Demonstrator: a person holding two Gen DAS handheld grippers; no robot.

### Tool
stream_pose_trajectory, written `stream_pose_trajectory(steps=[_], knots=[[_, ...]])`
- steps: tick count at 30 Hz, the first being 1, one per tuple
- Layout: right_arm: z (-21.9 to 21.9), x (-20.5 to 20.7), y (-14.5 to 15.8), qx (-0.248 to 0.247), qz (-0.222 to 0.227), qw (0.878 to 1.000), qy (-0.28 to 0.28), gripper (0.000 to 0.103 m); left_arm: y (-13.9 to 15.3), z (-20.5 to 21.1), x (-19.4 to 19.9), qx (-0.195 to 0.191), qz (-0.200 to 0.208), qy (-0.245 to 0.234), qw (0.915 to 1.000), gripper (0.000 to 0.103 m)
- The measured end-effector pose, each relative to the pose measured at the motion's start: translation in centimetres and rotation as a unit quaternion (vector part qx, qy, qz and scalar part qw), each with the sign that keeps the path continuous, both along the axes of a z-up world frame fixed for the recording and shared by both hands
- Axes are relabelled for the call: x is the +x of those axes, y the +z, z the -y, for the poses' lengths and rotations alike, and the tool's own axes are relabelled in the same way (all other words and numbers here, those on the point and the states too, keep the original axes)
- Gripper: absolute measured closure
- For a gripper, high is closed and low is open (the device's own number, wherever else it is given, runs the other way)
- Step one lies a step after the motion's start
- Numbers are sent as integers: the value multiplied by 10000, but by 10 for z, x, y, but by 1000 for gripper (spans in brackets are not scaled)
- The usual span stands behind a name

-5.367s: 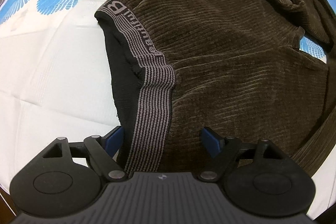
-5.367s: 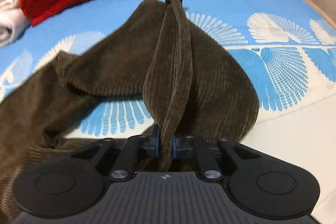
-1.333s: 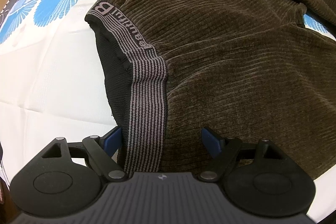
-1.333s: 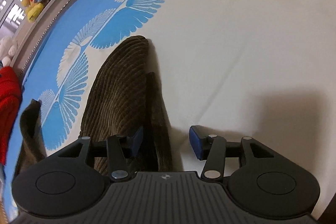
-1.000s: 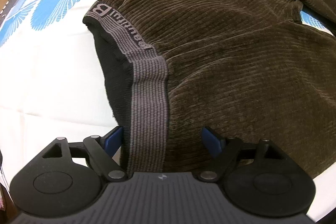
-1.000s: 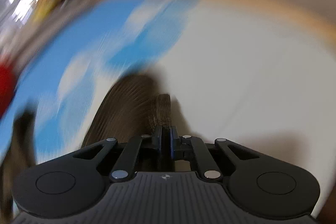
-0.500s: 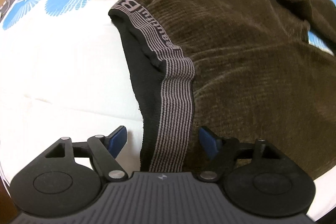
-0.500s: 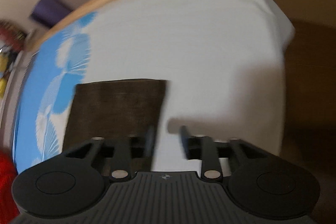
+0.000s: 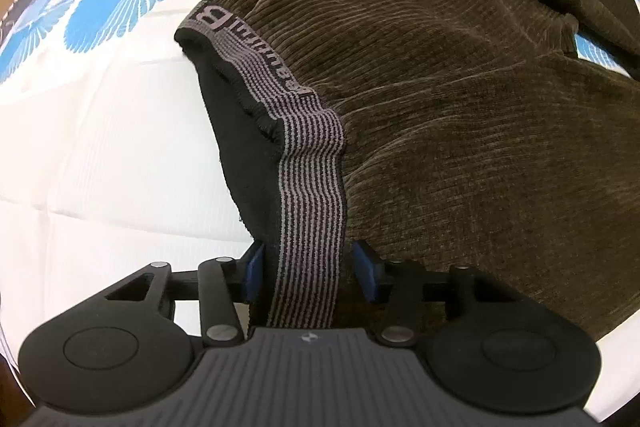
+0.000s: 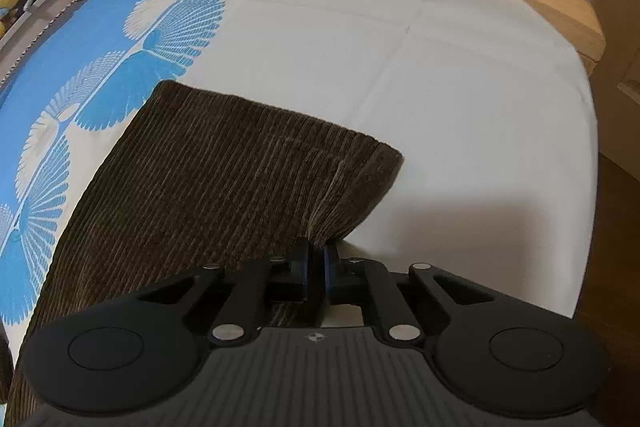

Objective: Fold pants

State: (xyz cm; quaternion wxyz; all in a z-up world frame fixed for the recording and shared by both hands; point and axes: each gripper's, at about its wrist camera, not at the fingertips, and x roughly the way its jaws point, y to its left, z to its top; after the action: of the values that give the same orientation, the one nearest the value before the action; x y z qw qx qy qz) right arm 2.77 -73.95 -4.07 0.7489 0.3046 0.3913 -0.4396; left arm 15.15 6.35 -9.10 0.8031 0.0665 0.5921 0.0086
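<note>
Pants [image 9: 460, 115] run off the right frame edge; far leg cut off. Waistband [image 9: 308, 195] lettering partly hidden in a fold, unreadable. Leg hem [image 10: 240, 183] corner hidden inside the right gripper [image 10: 316, 263].

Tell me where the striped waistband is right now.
In the left wrist view, the striped waistband runs along the pants' left edge, down between the closing jaws of the left gripper.

pants [image 9: 460, 115]: dark brown corduroy | waistband [image 9: 308, 195]: grey-black stripes | bedsheet [image 10: 460, 99]: white, blue fan print | pads [image 9: 253, 269]: blue
</note>
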Motion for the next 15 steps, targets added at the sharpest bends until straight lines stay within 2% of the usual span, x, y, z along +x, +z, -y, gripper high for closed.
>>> stream_pose_trajectory(steps=[4, 5, 8, 12, 14, 15], knots=[[2, -12, 9, -217, -229, 9983, -495, 98, 3, 7, -4, 20, 132, -297, 9995, 67], [5, -17, 9, -202, -285, 9969, -700, 98, 4, 9, -5, -19, 171, -389, 9991, 75], [8, -37, 13, -212, -368, 9919, -1195, 98, 8, 14, -12, -25, 260, -635, 9976, 78], [6, -43, 15, -137, -180, 9956, -911, 97, 9, 6, -21, 32, 212, -808, 9965, 86], [0, -39, 16, -182, -374, 9972, -625, 96, 10, 0, -24, 38, 130, -756, 9970, 86], [-2, -38, 14, -118, -419, 9975, -555, 92, 10, -3, -24, 60, 97, -722, 9973, 86]])
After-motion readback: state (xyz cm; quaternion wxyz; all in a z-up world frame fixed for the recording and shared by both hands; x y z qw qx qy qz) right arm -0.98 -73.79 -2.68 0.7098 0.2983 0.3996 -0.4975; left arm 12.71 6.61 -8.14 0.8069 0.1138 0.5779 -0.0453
